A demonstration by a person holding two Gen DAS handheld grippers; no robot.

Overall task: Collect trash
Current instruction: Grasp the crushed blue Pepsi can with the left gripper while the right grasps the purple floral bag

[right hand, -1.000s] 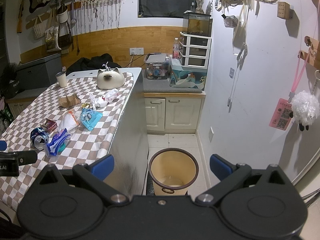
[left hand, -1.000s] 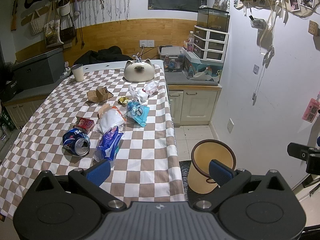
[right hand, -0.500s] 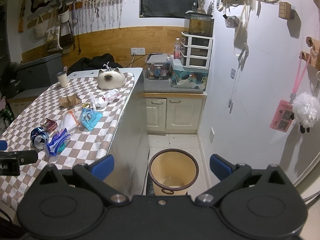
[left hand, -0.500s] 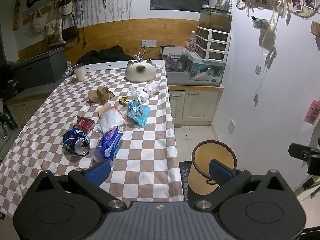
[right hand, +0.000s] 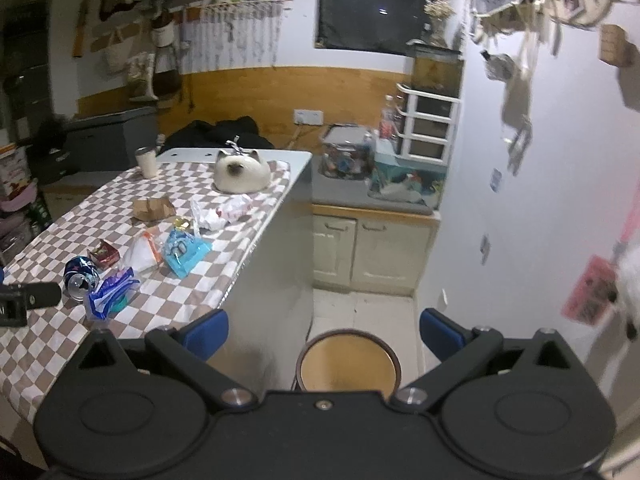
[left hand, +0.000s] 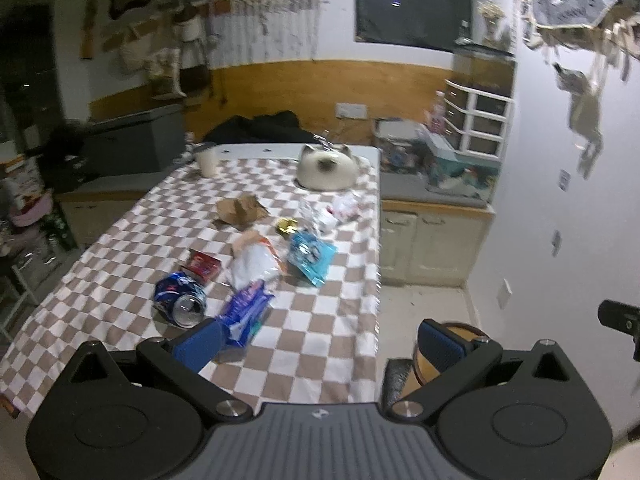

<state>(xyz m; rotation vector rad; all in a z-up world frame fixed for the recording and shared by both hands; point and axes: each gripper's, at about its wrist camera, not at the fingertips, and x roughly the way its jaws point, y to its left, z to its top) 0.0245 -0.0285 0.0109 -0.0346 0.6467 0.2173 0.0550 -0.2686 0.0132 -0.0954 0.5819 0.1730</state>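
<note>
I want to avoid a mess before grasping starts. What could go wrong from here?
1. The crushed blue soda can lies on its side, open end toward the camera; it might roll or drip if lifted.
2. The round tan bin stands on the floor beside the checkered table, so light wrappers could miss it.

On the table (left hand: pixel 168 216), the can (left hand: pixel 180 304) lies nearest the front edge with a wrapper (left hand: pixel 246 312) just to its right and a small box (left hand: pixel 204 265) just behind it. Toward the middle lie a bag (left hand: pixel 254 262) and, nearer the right edge, a pouch (left hand: pixel 310 254). A cup (left hand: pixel 207 162) stands at the back left, and the bin (right hand: pixel 348 364) stands on the floor off the table's right front corner.
</note>
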